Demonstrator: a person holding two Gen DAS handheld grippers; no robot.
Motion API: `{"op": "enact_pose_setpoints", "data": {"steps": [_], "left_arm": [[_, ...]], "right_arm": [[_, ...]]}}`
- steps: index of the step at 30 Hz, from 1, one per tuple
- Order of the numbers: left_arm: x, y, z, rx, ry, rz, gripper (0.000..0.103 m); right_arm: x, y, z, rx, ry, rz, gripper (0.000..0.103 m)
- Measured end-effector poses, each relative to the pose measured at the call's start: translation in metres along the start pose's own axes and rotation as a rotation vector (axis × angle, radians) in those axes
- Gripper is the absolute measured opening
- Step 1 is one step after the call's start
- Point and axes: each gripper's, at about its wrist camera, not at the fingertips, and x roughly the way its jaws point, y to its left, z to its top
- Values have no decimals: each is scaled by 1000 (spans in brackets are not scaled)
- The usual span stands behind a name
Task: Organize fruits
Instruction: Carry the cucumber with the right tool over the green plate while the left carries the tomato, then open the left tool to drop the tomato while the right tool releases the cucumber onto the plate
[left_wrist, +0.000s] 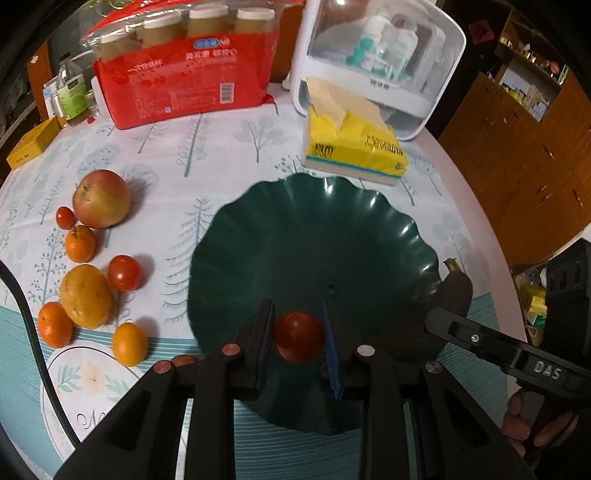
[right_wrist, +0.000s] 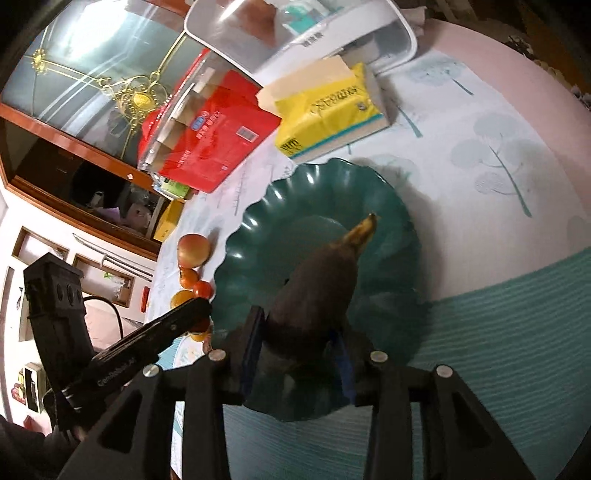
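Observation:
A dark green scalloped plate (left_wrist: 314, 229) lies on the tablecloth, also in the right wrist view (right_wrist: 391, 280). My left gripper (left_wrist: 298, 341) is shut on a red tomato (left_wrist: 297, 338) over the plate's near side. My right gripper (right_wrist: 297, 339) is shut on a blackened banana (right_wrist: 317, 288) with a yellow tip, over the plate; the banana also shows at the plate's right rim in the left wrist view (left_wrist: 456, 291). Left of the plate lie an apple (left_wrist: 101, 198), a mango (left_wrist: 85, 296), tomatoes (left_wrist: 124, 273) and several small oranges (left_wrist: 80, 243).
A yellow tissue pack (left_wrist: 351, 147), a red package of bottles (left_wrist: 184, 77) and a white plastic storage box (left_wrist: 380, 62) stand behind the plate. A small yellow box (left_wrist: 31, 144) and a bottle (left_wrist: 70, 92) stand at the far left. The table edge curves at the right.

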Motion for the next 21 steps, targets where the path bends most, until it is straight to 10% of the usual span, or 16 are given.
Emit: {"op": "enact_pose_setpoints", "data": {"steps": [9,15,21], "left_arm": [[10,-8,-3,16,38,8,25],[0,-6,-4,14,21,21,50],[-19,2,-10,-3,0,19,54]], "right_arm": [[2,-10,-5,37,72,-61,49],[1,4,-8,-7,102,-100,62],[-8,21,-11,-64,106,-186,74]]}}
